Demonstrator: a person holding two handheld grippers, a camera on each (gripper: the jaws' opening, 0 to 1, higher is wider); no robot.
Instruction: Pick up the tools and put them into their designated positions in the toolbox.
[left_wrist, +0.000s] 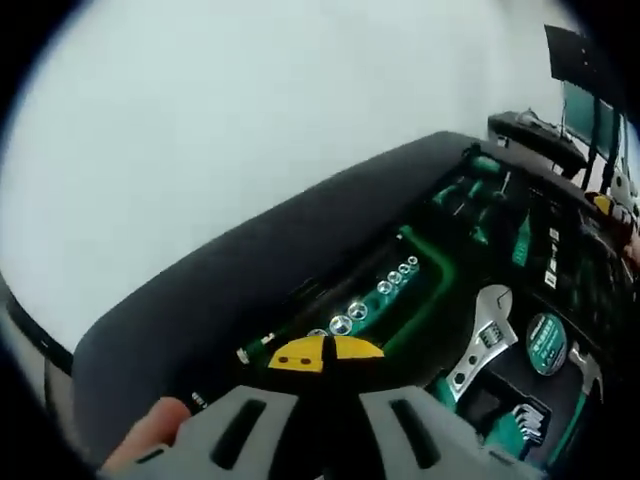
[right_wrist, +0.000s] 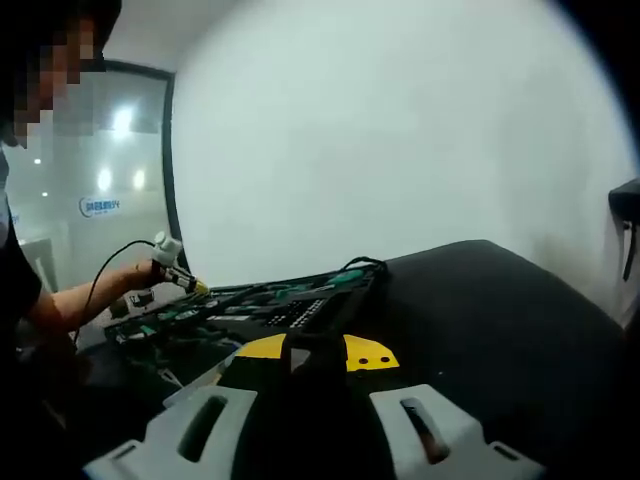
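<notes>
A: Grey jaws of the left tongs (left_wrist: 325, 415) sit nearest in the left gripper view, standing apart, nothing visibly clamped between them. A yellow-and-black part lies just beyond the tips; cannot tell whether it belongs to the rig or is a tool. A fingertip (left_wrist: 150, 432) shows at the near left edge.

B: And the right tongs (right_wrist: 310, 420)?

A: Same posture in the right gripper view: jaws spread, no tool seen in the gap, the same kind of yellow piece in front.

B: Location of the task item?

A: The toolbox (left_wrist: 420, 300) lies open on the dark tabletop (left_wrist: 250, 270). In its tray: a row of sockets (left_wrist: 385, 285), an adjustable wrench (left_wrist: 485, 340) to the right, a round green-labelled tape measure (left_wrist: 547, 343) beside it, and hex keys (left_wrist: 525, 420) nearer. In the right gripper view the toolbox (right_wrist: 260, 305) sits far left, and a person's hand (right_wrist: 160, 268) holds some tool at its far end.

B: Step in hand?

A: Judgement: between placements, both tongs unloaded. The next move calls for finding a tool still out of its slot and closing on it squarely.

B: Limits?

A: Motion blur and dim light obscure most tray contents; vacant slots are unreadable, and the box's right side is cut off.
</notes>
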